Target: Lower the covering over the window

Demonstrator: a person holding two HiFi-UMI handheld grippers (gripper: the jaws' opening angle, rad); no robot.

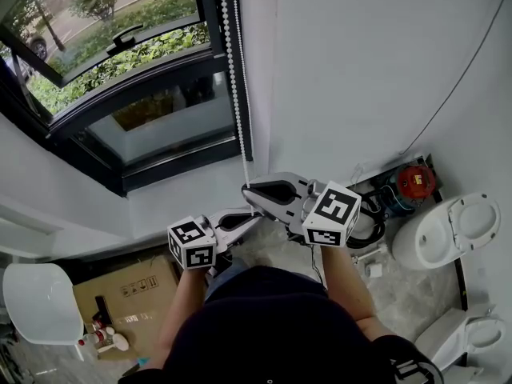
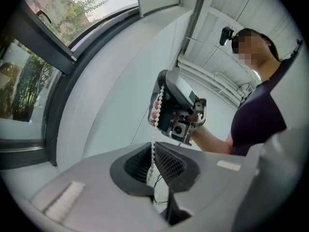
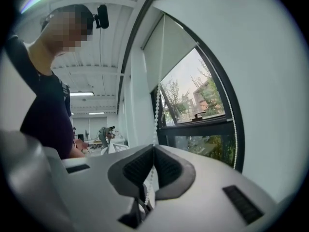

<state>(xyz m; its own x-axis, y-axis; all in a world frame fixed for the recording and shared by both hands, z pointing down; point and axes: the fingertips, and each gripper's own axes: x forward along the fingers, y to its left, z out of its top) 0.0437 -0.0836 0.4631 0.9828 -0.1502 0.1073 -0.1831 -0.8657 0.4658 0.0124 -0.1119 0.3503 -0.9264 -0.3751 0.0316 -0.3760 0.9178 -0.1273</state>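
- Jaws of the left gripper point(image 2: 153, 148) are pressed together on the bead chain point(image 1: 233, 62); just above them the right gripper point(image 1: 254, 190) pinches it too.
- The chain looks light, limp and slippery: hold between beads and pull steadily.
- Only the right gripper view shows the blind point(image 3: 169, 42), high above the jaws, covering just the top of the window point(image 1: 120, 86).

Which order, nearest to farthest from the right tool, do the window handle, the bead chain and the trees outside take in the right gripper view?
1. bead chain, clamped in the right tool.
2. window handle, ahead on the frame, to the right.
3. trees, outside beyond the glass.
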